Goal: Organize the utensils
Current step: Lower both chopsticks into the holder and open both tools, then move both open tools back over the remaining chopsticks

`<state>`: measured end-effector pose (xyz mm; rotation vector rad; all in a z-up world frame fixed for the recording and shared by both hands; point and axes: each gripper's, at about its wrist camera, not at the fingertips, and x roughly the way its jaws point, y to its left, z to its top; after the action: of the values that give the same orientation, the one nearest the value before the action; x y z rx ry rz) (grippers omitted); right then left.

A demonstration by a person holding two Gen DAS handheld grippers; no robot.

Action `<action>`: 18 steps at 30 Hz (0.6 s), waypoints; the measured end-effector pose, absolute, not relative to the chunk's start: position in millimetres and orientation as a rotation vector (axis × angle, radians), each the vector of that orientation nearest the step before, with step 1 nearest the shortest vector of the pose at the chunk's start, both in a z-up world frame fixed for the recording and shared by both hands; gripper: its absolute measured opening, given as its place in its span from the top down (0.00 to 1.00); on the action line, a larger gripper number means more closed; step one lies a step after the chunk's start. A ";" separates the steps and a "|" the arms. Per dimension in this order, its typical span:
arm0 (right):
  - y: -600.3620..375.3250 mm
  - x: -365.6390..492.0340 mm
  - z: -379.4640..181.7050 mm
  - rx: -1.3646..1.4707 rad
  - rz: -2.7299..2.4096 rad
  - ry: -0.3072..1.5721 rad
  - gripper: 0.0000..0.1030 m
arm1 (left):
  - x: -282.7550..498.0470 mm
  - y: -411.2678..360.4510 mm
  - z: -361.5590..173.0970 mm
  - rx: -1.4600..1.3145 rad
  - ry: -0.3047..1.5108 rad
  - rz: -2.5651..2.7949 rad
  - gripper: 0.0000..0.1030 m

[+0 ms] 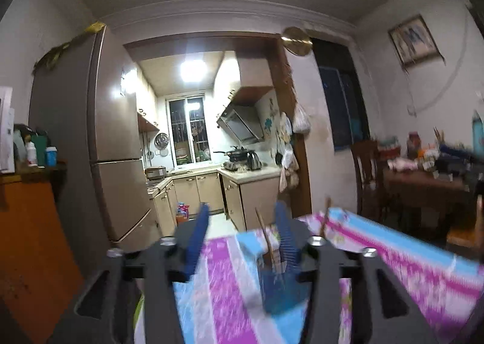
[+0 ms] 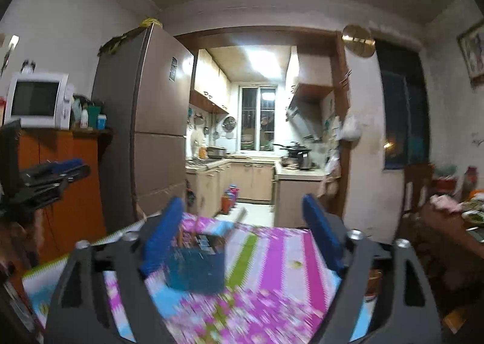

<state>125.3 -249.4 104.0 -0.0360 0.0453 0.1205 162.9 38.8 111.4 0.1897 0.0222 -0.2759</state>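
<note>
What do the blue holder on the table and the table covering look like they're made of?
The blue holder looks like see-through tinted plastic: its contents show dimly through the wall, though blur leaves that open. The table covering looks like printed cloth or vinyl in pink, blue, white and green stripes; blur hides which.

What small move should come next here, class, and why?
Probably draw both grippers clear. The left gripper and right gripper are open and hold nothing, while the blue holder already stands on the striped cloth with sticks inside.
</note>
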 end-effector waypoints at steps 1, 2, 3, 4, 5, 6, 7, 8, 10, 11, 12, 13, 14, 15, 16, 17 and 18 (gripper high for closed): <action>-252.0 110.5 96.7 -0.054 0.095 0.051 0.11 | 146.9 40.1 99.4 0.223 0.035 -0.268 0.43; -254.0 100.9 91.2 -0.064 0.077 0.057 0.10 | 133.8 41.1 88.2 0.253 0.043 -0.251 0.39; -258.0 88.0 82.4 -0.063 0.055 0.075 0.09 | 118.1 43.2 74.6 0.280 0.053 -0.235 0.38; -260.8 80.2 75.8 -0.051 0.046 0.098 0.09 | 109.9 45.6 66.7 0.284 0.065 -0.233 0.36; -265.1 71.5 65.7 -0.024 0.042 0.138 0.09 | 101.3 49.3 57.1 0.281 0.088 -0.239 0.35; -267.7 67.1 58.3 -0.004 0.039 0.161 0.09 | 93.5 52.4 47.6 0.275 0.115 -0.246 0.35; -269.7 61.3 49.1 0.017 0.034 0.184 0.09 | 84.6 54.1 36.0 0.276 0.138 -0.243 0.35; -269.9 53.8 37.3 0.032 0.029 0.215 0.09 | 73.8 53.5 22.1 0.296 0.156 -0.232 0.34; -265.2 43.3 21.4 0.041 0.024 0.252 0.09 | 60.6 50.1 3.4 0.333 0.190 -0.238 0.34; -260.3 37.8 11.5 0.043 0.026 0.275 0.10 | 54.2 48.0 -4.8 0.347 0.209 -0.254 0.34; -256.0 33.6 5.3 0.043 0.031 0.288 0.10 | 46.8 46.2 -12.7 0.353 0.229 -0.270 0.34; -251.0 29.0 -2.7 0.041 0.038 0.302 0.10 | 38.9 43.9 -22.0 0.349 0.256 -0.289 0.34; -245.9 24.6 -9.3 0.040 0.047 0.314 0.12 | 34.7 42.1 -27.8 0.345 0.277 -0.305 0.35; -238.9 20.2 -18.0 0.039 0.063 0.330 0.14 | 30.5 39.0 -33.9 0.342 0.298 -0.319 0.35; -231.6 17.0 -26.3 0.037 0.079 0.347 0.15 | 23.5 33.6 -44.1 0.343 0.320 -0.336 0.35; -225.9 16.2 -31.3 0.036 0.092 0.360 0.17 | 19.0 27.3 -48.2 0.345 0.330 -0.343 0.38; -215.1 15.5 -40.5 0.032 0.123 0.383 0.21 | 14.2 21.1 -57.7 0.347 0.350 -0.362 0.40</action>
<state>15.5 -215.1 -40.5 0.0321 0.3827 0.1230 14.2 21.1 -57.7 0.3470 0.3505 -0.3624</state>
